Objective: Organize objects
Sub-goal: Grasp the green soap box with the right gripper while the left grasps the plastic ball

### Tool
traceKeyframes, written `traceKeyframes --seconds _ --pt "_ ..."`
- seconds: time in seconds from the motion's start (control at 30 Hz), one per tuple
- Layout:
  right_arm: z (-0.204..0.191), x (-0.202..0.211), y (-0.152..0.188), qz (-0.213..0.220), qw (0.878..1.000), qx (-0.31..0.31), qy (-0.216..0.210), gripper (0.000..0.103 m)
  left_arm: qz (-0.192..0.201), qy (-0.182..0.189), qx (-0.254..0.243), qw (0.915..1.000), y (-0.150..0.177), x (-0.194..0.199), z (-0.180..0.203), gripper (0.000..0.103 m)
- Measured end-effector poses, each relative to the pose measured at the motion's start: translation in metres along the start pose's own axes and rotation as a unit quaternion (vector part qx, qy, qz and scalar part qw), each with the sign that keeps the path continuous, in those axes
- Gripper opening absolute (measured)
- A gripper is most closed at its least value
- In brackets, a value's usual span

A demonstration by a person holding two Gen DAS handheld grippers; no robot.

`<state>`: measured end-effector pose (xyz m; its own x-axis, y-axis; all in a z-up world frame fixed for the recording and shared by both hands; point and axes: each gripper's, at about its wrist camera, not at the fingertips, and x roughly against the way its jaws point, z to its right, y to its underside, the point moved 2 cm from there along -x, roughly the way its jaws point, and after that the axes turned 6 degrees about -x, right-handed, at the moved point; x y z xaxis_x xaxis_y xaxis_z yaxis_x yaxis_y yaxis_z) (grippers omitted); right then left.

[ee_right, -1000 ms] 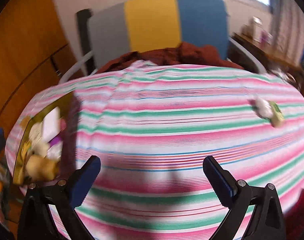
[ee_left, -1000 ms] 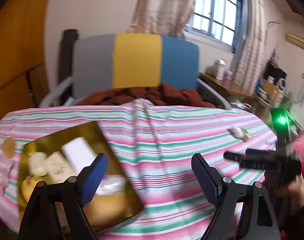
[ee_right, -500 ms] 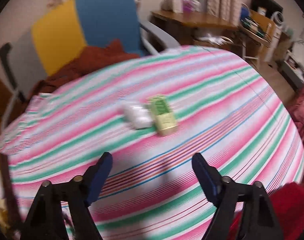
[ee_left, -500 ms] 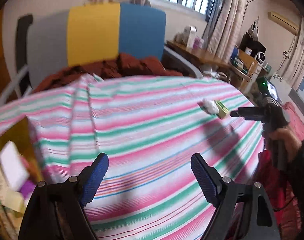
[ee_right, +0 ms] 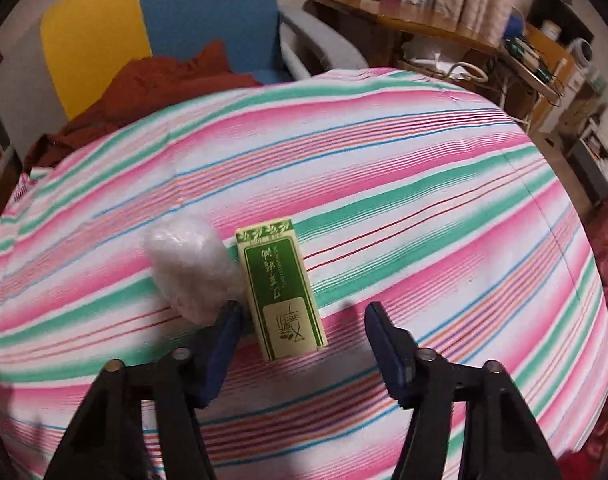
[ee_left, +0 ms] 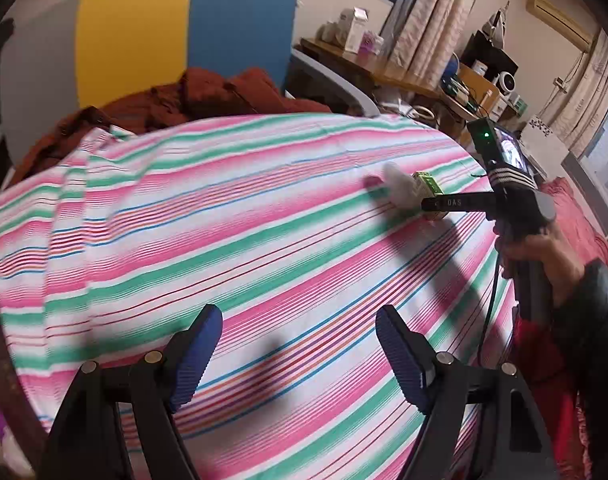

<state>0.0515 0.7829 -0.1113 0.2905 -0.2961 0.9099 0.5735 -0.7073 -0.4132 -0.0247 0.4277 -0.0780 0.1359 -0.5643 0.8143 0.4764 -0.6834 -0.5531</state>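
Note:
A green-and-cream box (ee_right: 280, 284) lies on the striped tablecloth (ee_right: 424, 184), with a white plastic-wrapped bundle (ee_right: 188, 264) touching its left side. My right gripper (ee_right: 303, 307) points down over the box's near end, its jaws closing. The left fingertip (ee_right: 228, 320) sits at the seam between bundle and box. The right fingertip stands clear of the box, so the pads do not press it. From the left wrist, the box (ee_left: 426, 186), the bundle (ee_left: 400, 184) and the right gripper (ee_left: 444, 203) show at the far right. My left gripper (ee_left: 298, 316) hovers over bare cloth, jaws wide but closing slightly, nothing between them.
A grey, yellow and blue chair (ee_left: 184, 32) with a rust-red cloth (ee_left: 192, 96) stands behind the table. A cluttered wooden desk (ee_right: 424, 16) lines the back right. A tray's edge (ee_left: 0, 360) shows at the far left. A hand (ee_left: 544, 256) holds the right gripper.
Both views swung right, away from the gold tray of items. The right gripper came down over the green box and narrowed its jaws around it. The left gripper's jaws narrowed slightly.

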Motion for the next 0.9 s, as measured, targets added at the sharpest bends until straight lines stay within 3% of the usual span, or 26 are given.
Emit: traceKeyframes --seconds 0.23,0.4,0.7,0.9 --pt "-0.004 0.025 0.020 0.000 1.000 0.028 0.004 0.031 -0.012 0.030 -0.023 0.9992 -0.032 -0.035 0.018 0.077" --pt "0.016 0.036 0.024 0.008 0.999 -0.033 0.019 0.031 -0.012 0.030 -0.082 0.9961 -0.064 -0.067 0.048 0.077" --pt "0.029 0.022 0.027 -0.028 0.997 -0.062 0.032 0.032 -0.023 0.077 -0.105 0.9913 -0.119 -0.129 0.087 0.079" --pt "0.037 0.019 0.025 -0.031 0.996 -0.085 0.026 0.032 -0.025 0.061 -0.141 0.9878 -0.136 -0.157 0.108 0.078"
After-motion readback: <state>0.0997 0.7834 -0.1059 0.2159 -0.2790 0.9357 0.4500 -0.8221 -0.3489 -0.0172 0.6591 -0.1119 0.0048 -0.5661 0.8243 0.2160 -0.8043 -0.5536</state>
